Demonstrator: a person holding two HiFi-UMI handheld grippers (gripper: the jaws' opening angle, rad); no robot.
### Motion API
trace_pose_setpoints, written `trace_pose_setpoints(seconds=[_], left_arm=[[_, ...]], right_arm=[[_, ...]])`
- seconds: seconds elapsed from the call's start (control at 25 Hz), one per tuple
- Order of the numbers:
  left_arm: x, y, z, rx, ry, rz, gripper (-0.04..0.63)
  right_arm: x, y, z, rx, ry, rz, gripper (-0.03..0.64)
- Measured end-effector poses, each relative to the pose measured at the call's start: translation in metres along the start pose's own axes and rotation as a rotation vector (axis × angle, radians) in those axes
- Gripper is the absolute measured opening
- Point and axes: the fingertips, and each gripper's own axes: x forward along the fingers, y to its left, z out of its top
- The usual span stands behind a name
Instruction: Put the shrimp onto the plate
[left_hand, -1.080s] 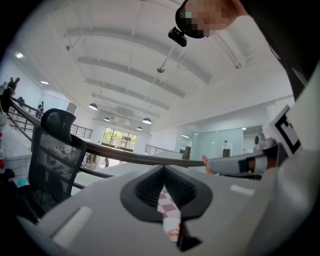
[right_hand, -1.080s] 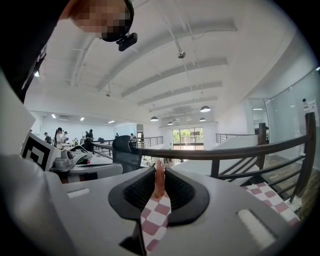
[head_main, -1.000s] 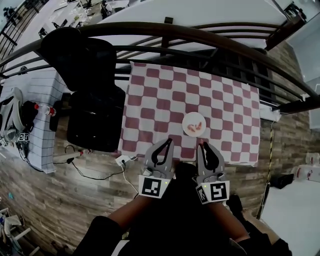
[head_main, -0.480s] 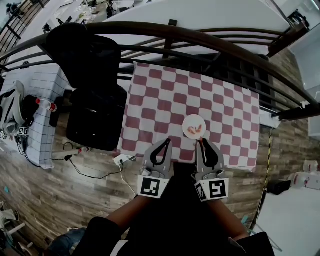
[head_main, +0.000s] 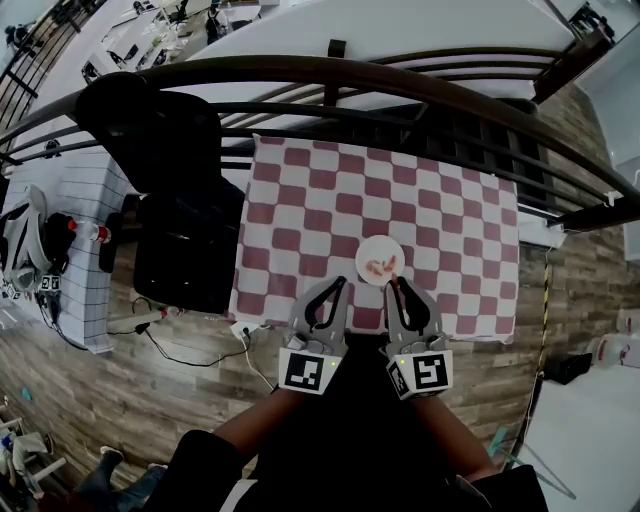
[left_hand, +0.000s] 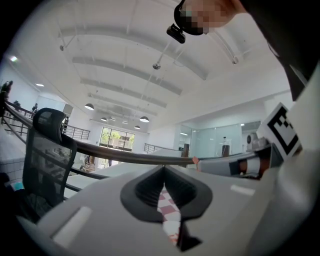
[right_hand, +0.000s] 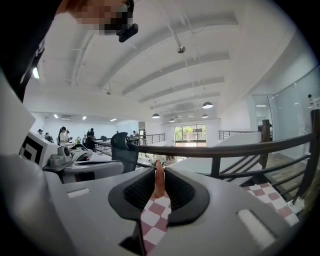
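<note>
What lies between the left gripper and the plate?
Only a short strip of bare checked tablecloth, as the head view shows; nothing else lies between the left gripper and the plate.

Table (head_main: 470, 215) draped in a red-and-white checked cloth (head_main: 320, 200), standing on wood-plank floor (head_main: 180, 390). I log one white plate (head_main: 366, 253) directly on the cloth, near its front edge.

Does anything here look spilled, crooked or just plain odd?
Nothing stands out. The red-and-white checked cloth lies flat, pink shrimp sit on the small white round plate, and the right gripper pinches another shrimp.
</note>
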Motion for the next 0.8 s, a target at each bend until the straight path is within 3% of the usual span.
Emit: trace_pose_setpoints(seconds=[0.36, 0.8], left_arm=[[0.044, -0.019, -0.007, 0.012, 0.042, -0.039, 0.008], [0.098, -0.026, -0.023, 0.019, 0.101, -0.03, 0.008]], right_arm=[[0.014, -0.049, -0.016, 0.067, 0.043, -0.043, 0.06], [0.046, -0.091, -0.055, 0.131, 0.171, 0.004, 0.06]])
